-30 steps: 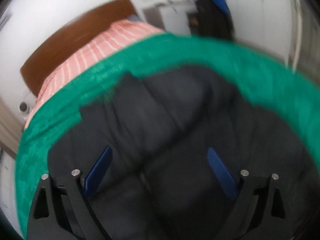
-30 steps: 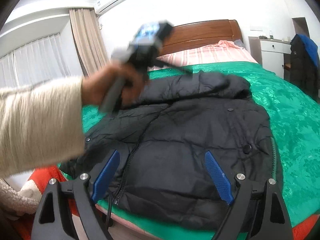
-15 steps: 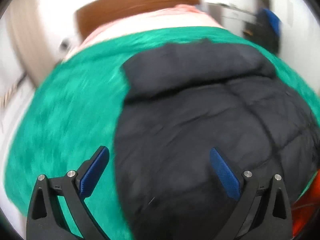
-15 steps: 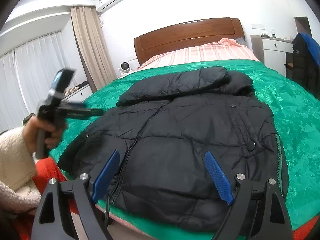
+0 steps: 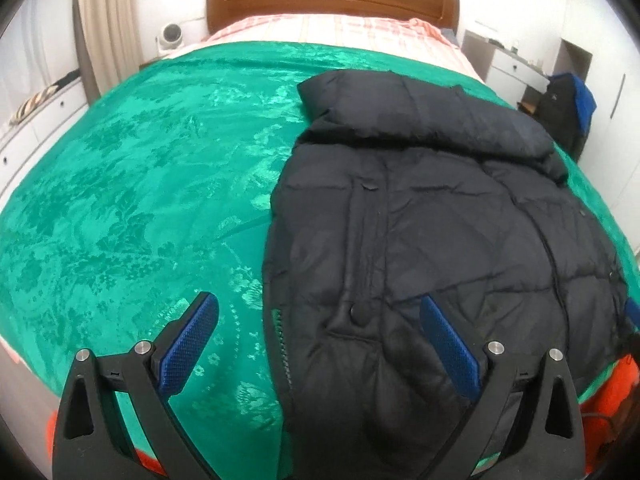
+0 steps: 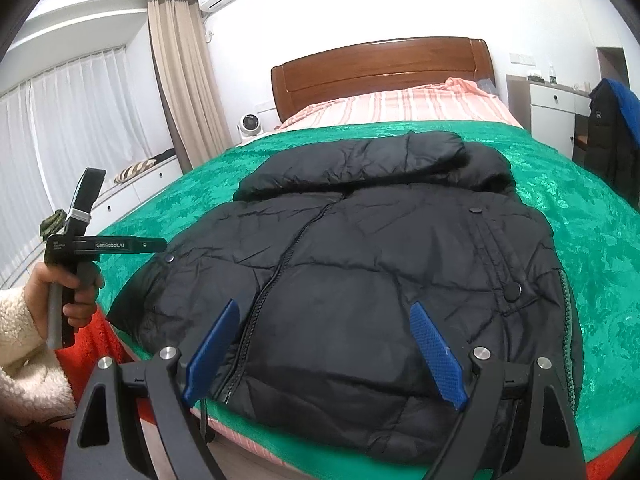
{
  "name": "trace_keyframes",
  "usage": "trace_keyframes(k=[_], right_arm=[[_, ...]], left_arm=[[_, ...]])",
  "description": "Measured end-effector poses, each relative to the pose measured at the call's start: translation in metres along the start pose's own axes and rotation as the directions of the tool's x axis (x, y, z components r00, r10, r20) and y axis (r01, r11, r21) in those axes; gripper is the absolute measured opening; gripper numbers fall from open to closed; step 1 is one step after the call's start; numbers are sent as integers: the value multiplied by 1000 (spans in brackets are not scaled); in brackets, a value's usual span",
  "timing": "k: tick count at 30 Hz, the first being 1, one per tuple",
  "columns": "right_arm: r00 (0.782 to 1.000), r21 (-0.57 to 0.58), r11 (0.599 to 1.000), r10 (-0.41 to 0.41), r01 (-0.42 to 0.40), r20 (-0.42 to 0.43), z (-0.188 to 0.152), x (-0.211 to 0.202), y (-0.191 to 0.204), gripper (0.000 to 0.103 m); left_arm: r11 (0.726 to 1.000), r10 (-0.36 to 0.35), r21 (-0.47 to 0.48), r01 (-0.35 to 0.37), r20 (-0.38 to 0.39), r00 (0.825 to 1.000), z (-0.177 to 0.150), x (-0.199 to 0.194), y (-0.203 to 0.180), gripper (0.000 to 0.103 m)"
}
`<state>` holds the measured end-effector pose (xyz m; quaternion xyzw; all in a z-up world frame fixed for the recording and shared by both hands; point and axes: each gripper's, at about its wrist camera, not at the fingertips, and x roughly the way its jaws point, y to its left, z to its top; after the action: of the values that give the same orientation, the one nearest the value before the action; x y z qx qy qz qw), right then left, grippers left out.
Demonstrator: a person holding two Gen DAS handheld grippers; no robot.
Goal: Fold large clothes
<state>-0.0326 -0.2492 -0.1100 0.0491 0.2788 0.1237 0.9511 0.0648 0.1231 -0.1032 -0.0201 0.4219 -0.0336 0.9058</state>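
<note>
Both grippers, left gripper (image 5: 318, 346) and right gripper (image 6: 324, 354), are held with fingers apart near the puffy black jacket (image 6: 360, 272), which could slide off the bed (image 6: 600, 240) if its near edge is pulled.

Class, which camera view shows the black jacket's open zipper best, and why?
The right wrist view: the zipper runs in full down the black jacket. The left wrist view shows the jacket from its side, with only short zipper teeth at one edge.
</note>
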Motion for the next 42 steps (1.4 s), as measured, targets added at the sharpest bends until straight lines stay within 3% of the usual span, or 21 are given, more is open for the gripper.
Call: trace_keyframes(k=[11, 19, 22, 24, 28, 30, 33, 34, 35, 36, 37, 40, 42], right_arm=[[1000, 2, 1000, -6, 6, -7, -1, 2, -2, 86], [995, 166, 982, -98, 95, 11, 15, -31, -52, 86], [981, 210, 959, -175, 189, -84, 15, -40, -88, 89], [968, 244, 946, -170, 212, -184, 7, -40, -111, 89], [934, 342, 928, -19, 149, -356, -22, -32, -144, 89], [928, 394, 914, 63, 93, -366, -29, -26, -150, 89], [920, 401, 915, 109, 55, -375, -31, -11, -151, 86], [915, 403, 914, 132, 36, -380, -31, -4, -151, 82], [910, 408, 912, 147, 26, -388, -30, 1, -152, 65], [903, 409, 911, 137, 46, -407, -30, 5, -153, 39], [899, 406, 911, 119, 70, -422, -30, 5, -154, 31], [905, 426, 904, 143, 46, -401, -23, -2, -153, 24], [908, 409, 911, 134, 44, -397, -18, -11, -148, 23]], left_arm=[[998, 32, -56, -33, -27, 999, -14, 2, 16, 101], [995, 38, -92, -44, -62, 997, -24, -11, 35, 101], [990, -32, -139, 15, -119, 992, -31, -7, 49, 101], [981, -104, -182, 74, -159, 982, -38, -1, 59, 101], [937, -272, -283, 207, -215, 938, -54, 11, 66, 101], [937, -307, -240, 255, -213, 928, -56, 12, 54, 101], [943, -325, -155, 294, -242, 914, -59, 16, 35, 100], [947, -318, -136, 292, -254, 913, -60, 17, 30, 96], [953, -301, -110, 282, -268, 915, -63, 17, 25, 89], [958, -285, -95, 269, -278, 917, -64, 17, 24, 64], [960, -280, -88, 266, -288, 916, -65, 15, 23, 36], [946, -324, -132, 297, -294, 899, -64, 8, 31, 18], [942, -335, -137, 307, -293, 895, -64, 1, 34, 17]])
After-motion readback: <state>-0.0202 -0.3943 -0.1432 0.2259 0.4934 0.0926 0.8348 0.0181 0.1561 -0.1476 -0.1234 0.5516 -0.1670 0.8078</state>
